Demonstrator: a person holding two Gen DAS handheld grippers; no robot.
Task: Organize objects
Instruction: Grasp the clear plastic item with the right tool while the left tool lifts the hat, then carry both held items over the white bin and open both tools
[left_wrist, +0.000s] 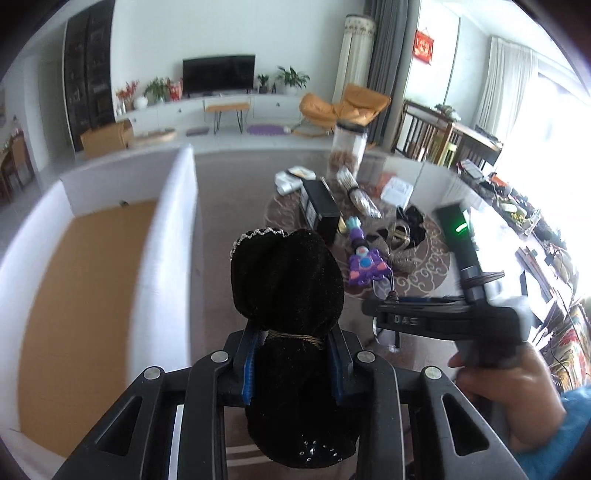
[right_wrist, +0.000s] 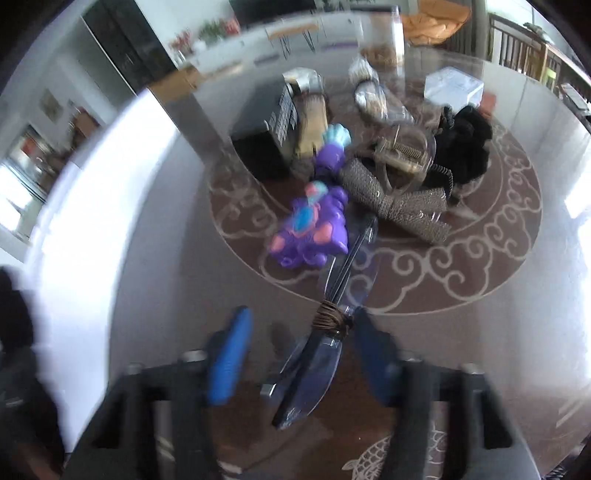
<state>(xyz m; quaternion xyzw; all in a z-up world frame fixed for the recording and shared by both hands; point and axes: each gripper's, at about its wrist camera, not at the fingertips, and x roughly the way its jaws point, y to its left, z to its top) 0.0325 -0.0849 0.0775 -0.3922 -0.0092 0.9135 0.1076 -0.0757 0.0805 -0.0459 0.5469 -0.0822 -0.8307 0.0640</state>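
Note:
My left gripper (left_wrist: 291, 363) is shut on a black velvet pouch (left_wrist: 286, 280) tied with gold cord, held up beside a white box (left_wrist: 168, 236) with a brown floor. My right gripper (right_wrist: 303, 349) is open, its blue pads either side of a clear hair clip (right_wrist: 325, 332) wound with brown cord, lying on the glass table. It also shows in the left wrist view (left_wrist: 391, 302). A purple toy (right_wrist: 314, 218), silver mesh bow (right_wrist: 395, 203) and black scrunchie (right_wrist: 465, 147) lie beyond.
A black box (right_wrist: 262, 133), a snack jar (left_wrist: 349, 147) and wrapped packets (left_wrist: 360, 195) stand farther back on the table. A patterned round rug (right_wrist: 480, 258) shows through the glass. The white box's wall (right_wrist: 85, 206) rises at the left.

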